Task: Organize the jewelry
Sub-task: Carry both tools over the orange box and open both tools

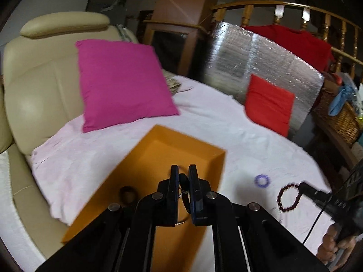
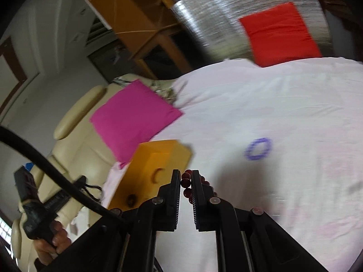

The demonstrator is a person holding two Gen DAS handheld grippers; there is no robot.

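Note:
An orange box [image 1: 158,149] lies open on the pink cloth [image 1: 204,122]; it also shows in the right wrist view [image 2: 158,156]. My left gripper [image 1: 183,170] hangs over the box, shut on a dark bracelet [image 1: 184,181] with a thin ring below it. A brown ring [image 1: 128,194] lies inside the box. My right gripper [image 2: 186,174] is shut on a dark red bead bracelet [image 2: 187,184], also visible in the left wrist view [image 1: 288,197], at the cloth's right side. A purple bead bracelet [image 2: 258,149] lies loose on the cloth [image 1: 262,180].
A magenta cushion [image 1: 122,79] leans on a beige armchair [image 1: 40,86] behind the box. A red cushion [image 1: 270,104] rests against a silver foil panel [image 1: 261,61]. A wicker basket [image 1: 340,117] stands at the far right.

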